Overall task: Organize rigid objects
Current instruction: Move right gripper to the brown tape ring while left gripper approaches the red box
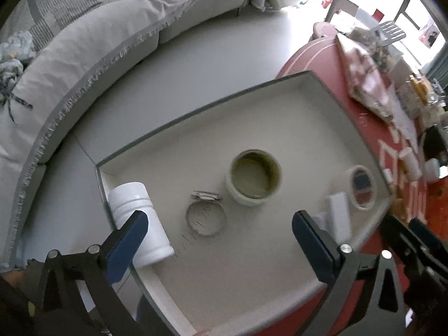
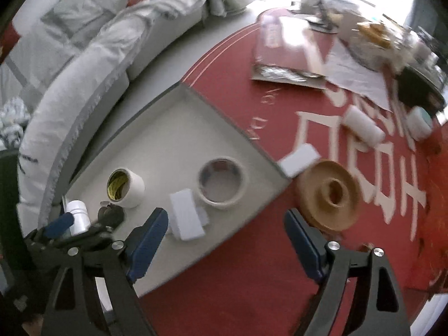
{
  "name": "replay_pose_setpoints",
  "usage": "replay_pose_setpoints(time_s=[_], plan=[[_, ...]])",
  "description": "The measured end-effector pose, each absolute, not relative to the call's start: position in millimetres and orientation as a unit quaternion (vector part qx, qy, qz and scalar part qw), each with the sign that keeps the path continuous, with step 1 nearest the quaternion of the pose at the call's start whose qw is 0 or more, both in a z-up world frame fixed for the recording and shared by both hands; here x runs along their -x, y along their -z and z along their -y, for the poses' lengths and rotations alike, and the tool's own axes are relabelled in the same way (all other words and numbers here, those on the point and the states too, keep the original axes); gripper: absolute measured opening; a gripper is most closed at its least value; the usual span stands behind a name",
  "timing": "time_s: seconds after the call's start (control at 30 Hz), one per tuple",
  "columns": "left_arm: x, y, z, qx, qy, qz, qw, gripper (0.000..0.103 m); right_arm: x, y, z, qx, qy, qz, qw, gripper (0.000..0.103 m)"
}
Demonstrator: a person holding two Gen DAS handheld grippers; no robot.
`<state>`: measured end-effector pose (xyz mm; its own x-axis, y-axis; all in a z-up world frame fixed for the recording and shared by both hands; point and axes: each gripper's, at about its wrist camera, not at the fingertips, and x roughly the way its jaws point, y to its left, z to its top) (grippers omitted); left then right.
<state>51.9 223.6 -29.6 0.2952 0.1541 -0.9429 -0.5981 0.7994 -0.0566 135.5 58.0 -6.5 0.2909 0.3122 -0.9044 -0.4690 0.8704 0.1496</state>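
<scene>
red table (image 2: 252,266): shallow tray (image 2: 173,128), brown disc (image 2: 330,196), white block (image 2: 299,159).

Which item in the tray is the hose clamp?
Find the shallow grey tray on the red table. Near its sofa-side corner, the hose clamp lies flat between the toppled white bottle and the green-lined tape roll. It is the only thin bare-metal ring.

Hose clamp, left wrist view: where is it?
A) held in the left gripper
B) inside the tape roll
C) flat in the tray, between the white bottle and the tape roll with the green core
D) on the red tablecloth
C: the hose clamp lies flat on the tray floor, with the white bottle on one side and the tape roll on the other, touching no gripper.
</scene>
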Motion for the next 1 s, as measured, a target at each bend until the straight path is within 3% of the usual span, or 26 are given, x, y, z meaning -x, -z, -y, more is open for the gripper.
replay_pose_setpoints(time_s=[0.23,0.43,0.73,0.77,1.0], plan=[[-52.1,-12.8,-197.9,0.193,-0.217,-0.513,0.808,0.103,-159.2,-1.7,22.2,0.072,-0.123,-0.518,0.843,0.086],[-58.6,-34.9,-189.7,0.210,-0.206,-0.495,0.817,0.103,-209.4,25.5,63.0,-0.003,-0.070,-0.572,0.817,0.086],[-60.3,-18.3,-173.4,0.186,-0.199,-0.525,0.806,0.103,-234.6,79.9,43.8,0.035,-0.048,-0.621,0.781,0.087],[-59.3,-15.8,-172.2,0.185,-0.198,-0.528,0.805,0.103,-233.1,84.1,47.3,0.029,-0.045,-0.624,0.780,0.092],[-53.8,-4.4,-155.0,0.170,-0.185,-0.543,0.801,0.103,-177.7,91.5,63.0,0.065,-0.082,-0.645,0.757,0.095]])
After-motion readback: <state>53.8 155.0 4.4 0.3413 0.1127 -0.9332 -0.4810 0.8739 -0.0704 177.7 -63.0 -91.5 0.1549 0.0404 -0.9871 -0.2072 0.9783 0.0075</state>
